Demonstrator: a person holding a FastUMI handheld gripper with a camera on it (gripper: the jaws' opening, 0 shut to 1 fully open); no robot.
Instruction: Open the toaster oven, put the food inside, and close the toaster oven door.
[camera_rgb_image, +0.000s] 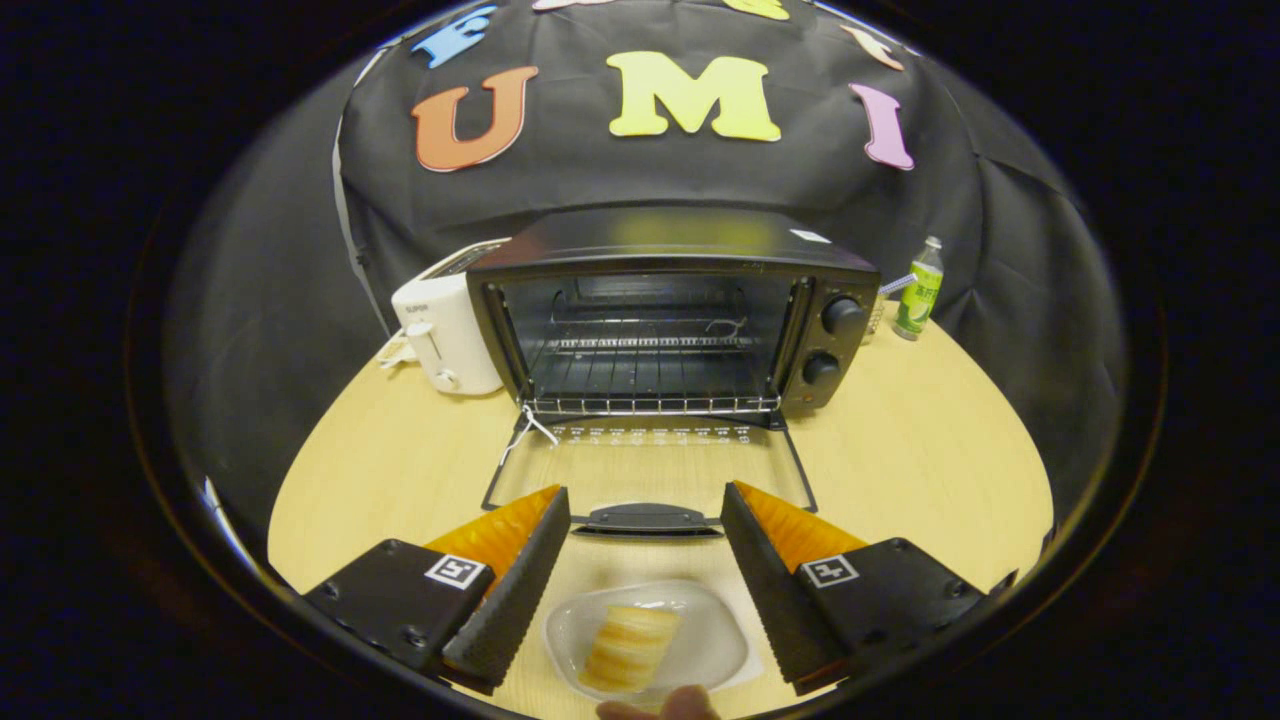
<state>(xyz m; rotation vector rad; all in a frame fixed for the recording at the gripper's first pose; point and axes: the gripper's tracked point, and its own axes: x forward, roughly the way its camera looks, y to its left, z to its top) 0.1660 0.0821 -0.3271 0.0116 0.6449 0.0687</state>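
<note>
Gripper view looks along the tongs (645, 510), whose two fingers are spread wide and pinch nothing. Beyond the left finger, far back on the wooden table (930, 450), stands a white toaster (445, 335), just beside the left wall of the toaster oven (670, 315). Straight ahead of the tongs, that oven is open: its glass door (650, 465) lies folded flat on the table toward the fingers, and the door handle (648, 519) sits in the gap between the two fingertips. Inside the oven a wire rack (650, 360) shows, with nothing on it. Two round knobs (832, 342) sit one above the other on the oven's right panel. Between the fingers, nearer than the tips, a white plate (715, 650) rests on the table and carries a piece of pale, layered food (630, 648); neither finger touches it. A fingertip (665, 705) of a person shows at the plate's near rim. Beyond the right finger, past the oven, a green bottle (920, 290) stands upright near the black cloth wall (1000, 230).
</note>
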